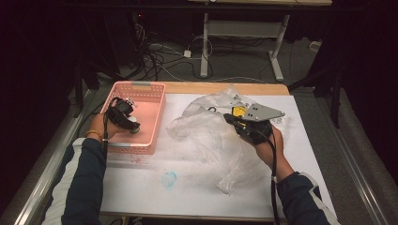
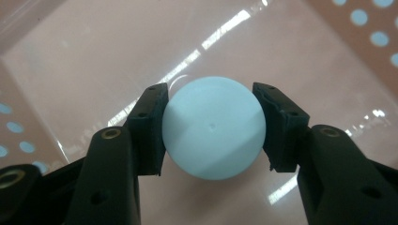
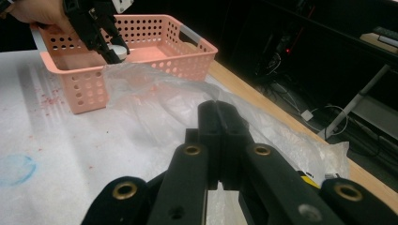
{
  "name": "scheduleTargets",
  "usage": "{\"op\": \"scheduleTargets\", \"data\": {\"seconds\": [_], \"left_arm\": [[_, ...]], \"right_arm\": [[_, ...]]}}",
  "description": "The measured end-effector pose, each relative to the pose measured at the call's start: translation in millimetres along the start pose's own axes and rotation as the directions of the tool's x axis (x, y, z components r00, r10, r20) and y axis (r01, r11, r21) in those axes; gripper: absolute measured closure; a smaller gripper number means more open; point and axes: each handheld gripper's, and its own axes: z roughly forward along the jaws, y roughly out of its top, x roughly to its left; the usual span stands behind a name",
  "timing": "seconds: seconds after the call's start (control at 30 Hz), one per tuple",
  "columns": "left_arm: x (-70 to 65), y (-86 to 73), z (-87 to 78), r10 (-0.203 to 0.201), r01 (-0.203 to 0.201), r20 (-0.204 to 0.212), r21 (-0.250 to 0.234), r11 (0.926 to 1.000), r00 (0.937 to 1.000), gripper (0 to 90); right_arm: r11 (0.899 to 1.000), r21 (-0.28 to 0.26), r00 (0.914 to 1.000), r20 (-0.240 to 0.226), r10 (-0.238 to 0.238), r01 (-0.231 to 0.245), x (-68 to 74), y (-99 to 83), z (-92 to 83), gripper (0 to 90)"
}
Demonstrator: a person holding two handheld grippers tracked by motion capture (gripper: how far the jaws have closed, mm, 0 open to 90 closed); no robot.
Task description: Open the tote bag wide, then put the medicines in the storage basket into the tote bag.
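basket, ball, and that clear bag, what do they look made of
Basket: pink moulded plastic, glossy floor, rows of punched holes. Ball: smooth pale plastic, probably hollow, faint moulding dimple. Bag: thin clear plastic film, crinkled with shiny folds.

Overhead and jaw-mounted views sharing pink basket [image 1: 155,101]

Lighting: table [image 1: 197,187] brightly lit from above, surroundings dark. Glare streaks on basket floor [image 2: 225,42]. Nearest black jaws soft-focused; slight grain throughout.
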Motion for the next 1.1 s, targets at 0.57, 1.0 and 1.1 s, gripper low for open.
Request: {"op": "scheduleTargets", "data": {"seconds": [0.57, 1.0, 1.1], "left_arm": [[1.0, 2.0, -12.2, -0.012, -0.003, -0.112, -0.137, 0.9905, 0.9937, 48.1], [-34.9, -7.9, -59.5, -0.003, -0.048, -0.110, -0.458, 0.8875, 0.9939, 48.2], [-53.6, -10.8, -69.3, 0.049, -0.106, -0.126, -0.502, 0.8581, 0.9908, 48.2]], "right_arm": [[1.000, -0.010, 0.9998, 0.022, 0.002, -0.002, -0.4, 0.4, -3.5, 90.0], [1.000, -0.010, 0.9969, 0.079, -0.005, 0.006, -5.4, 3.2, -1.2, 90.0], [1.000, -0.018, 0.9962, 0.087, 0.005, -0.003, -6.0, 4.3, -2.0, 90.0]]}}
